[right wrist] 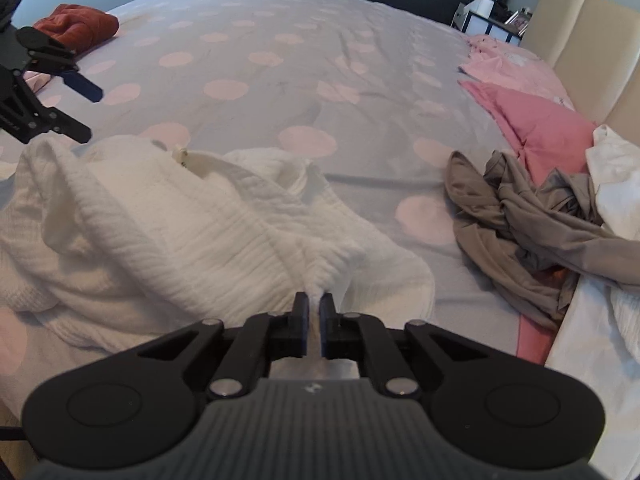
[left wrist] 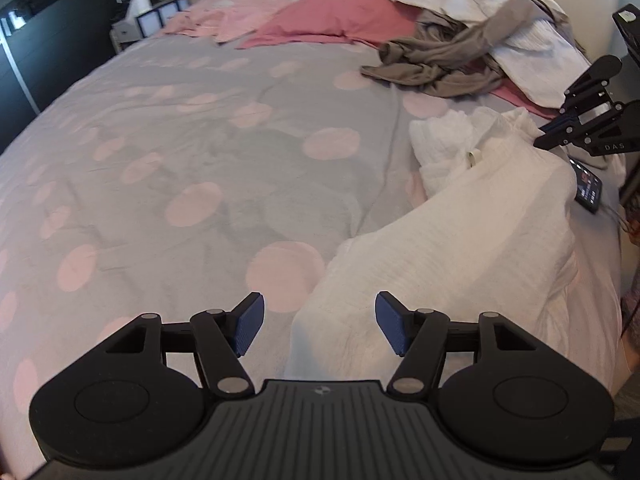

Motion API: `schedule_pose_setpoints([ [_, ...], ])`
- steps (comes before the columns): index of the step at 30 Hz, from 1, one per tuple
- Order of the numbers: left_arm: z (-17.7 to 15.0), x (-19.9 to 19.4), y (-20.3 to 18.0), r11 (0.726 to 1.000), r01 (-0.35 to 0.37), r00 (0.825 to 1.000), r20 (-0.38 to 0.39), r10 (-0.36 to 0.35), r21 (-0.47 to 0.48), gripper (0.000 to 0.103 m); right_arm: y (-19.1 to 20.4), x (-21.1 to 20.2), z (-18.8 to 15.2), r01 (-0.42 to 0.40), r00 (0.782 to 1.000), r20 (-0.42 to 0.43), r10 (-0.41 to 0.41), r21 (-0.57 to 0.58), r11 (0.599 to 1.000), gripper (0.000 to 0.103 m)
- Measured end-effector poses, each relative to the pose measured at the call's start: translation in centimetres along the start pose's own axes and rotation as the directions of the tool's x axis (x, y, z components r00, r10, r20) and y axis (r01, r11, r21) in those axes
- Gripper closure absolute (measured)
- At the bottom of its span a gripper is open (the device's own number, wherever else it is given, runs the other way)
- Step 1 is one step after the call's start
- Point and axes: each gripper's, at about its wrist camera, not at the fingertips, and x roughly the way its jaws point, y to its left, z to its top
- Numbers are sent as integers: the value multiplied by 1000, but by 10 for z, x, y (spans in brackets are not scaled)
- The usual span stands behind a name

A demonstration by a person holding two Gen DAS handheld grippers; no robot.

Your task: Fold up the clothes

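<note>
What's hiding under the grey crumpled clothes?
The grey crumpled clothes lie on the dotted bedspread and a pink sheet. Anything beneath their middle is covered.

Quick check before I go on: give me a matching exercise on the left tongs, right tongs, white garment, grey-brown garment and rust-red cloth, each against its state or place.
Things:
1. left tongs
2. right tongs
3. white garment
4. grey-brown garment
5. rust-red cloth

States or places:
A. crumpled beside the pink pillow
B. open, holding nothing
C. far corner of the bed
D. shut on white fabric
E. spread near the bed edge, pinched at one end

Pairs: 1-B, 2-D, 3-E, 4-A, 5-C
</note>
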Motion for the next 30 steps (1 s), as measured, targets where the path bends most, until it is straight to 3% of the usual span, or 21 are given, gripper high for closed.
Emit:
schedule_pose_setpoints([
  [6,9,37,26,990,143,986,-88,-143,-14,43,-5,8,-5,-15,999,-36,16,29,999,96],
  [8,12,47,34,977,210,970,-111,-214,-46,48,-8,10,-6,-23,999,-42,25,45,999,96],
  [10,14,56,41,960,271,951,-131,-278,-73,62,-9,11,-6,-28,999,-42,30,46,999,96],
  [13,16,64,42,957,281,946,-147,-290,-78,79,-10,12,-5,-33,998,-45,36,48,998,96],
  [21,15,30,19,961,274,956,-101,-275,-24,93,-11,3,-2,-11,1000,-19,12,61,998,96],
  [24,11,16,7,968,250,965,-75,-252,-31,93,-12,-3,-2,6,1000,4,-6,71,997,96],
  [27,8,9,-4,988,153,987,-53,-153,-15,91,-13,-6,-2,12,1000,17,-13,82,997,96],
  [29,7,11,-10,995,101,993,-54,-101,-2,72,-14,-8,-2,15,1000,23,-17,90,996,96],
  [30,6,12,-12,997,76,996,-49,-76,4,57,-14,-9,-2,16,999,26,-19,93,995,96],
])
